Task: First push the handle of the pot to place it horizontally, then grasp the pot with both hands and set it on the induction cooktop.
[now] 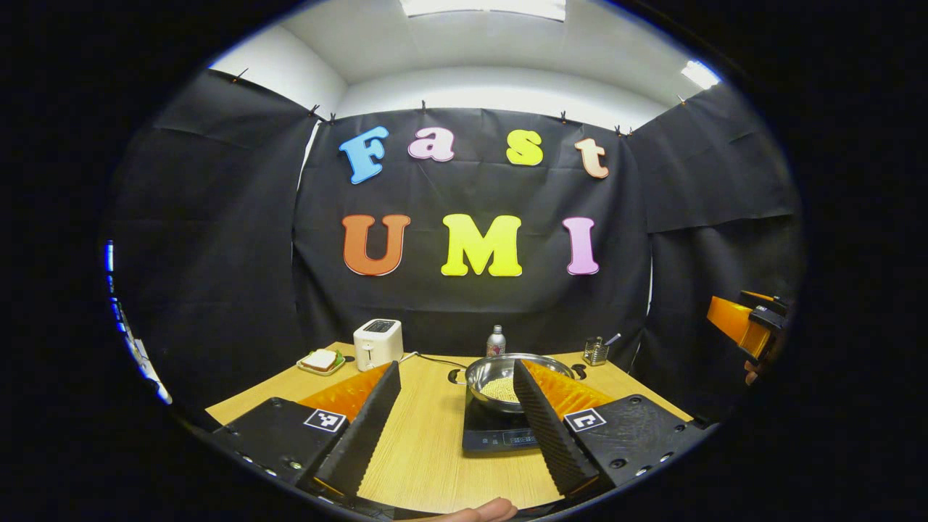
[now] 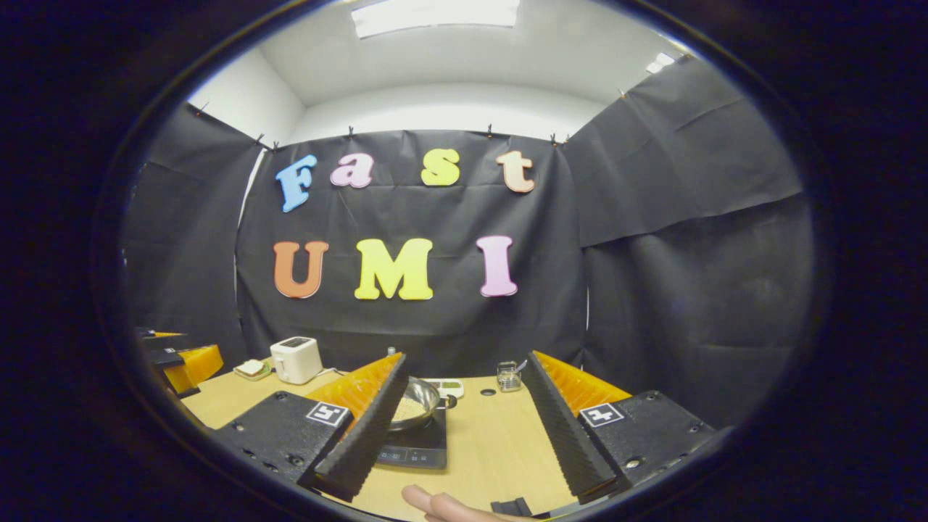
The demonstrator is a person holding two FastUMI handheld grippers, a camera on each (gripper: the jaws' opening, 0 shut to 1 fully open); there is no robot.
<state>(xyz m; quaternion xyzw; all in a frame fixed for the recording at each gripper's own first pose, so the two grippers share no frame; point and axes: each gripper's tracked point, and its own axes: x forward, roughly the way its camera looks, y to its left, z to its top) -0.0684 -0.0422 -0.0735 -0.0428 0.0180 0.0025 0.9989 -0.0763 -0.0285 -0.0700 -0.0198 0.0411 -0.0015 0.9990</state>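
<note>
A steel pot point(image 1: 487, 373) with pale grains inside sits on the black induction cooktop point(image 1: 493, 437) in the middle of the wooden table point(image 1: 424, 449). Its small loop handles stick out to the left point(image 1: 457, 375) and right point(image 1: 578, 371). My left gripper point(image 1: 457, 367) is open, held back from the pot, with nothing between its fingers. In the right gripper view the pot point(image 2: 420, 401) and cooktop point(image 2: 419, 448) lie low on the left, partly behind one finger. My right gripper point(image 2: 465, 358) is open and holds nothing. The other gripper point(image 2: 181, 362) shows at the far left.
A white toaster point(image 1: 378, 343), a plate with a sandwich point(image 1: 321, 360), a small bottle point(image 1: 496, 341) and a glass holder point(image 1: 596, 351) stand along the table's back edge. A person's fingertip point(image 2: 435, 504) shows at the near edge. The right gripper's body point(image 1: 747, 322) hangs at the far right.
</note>
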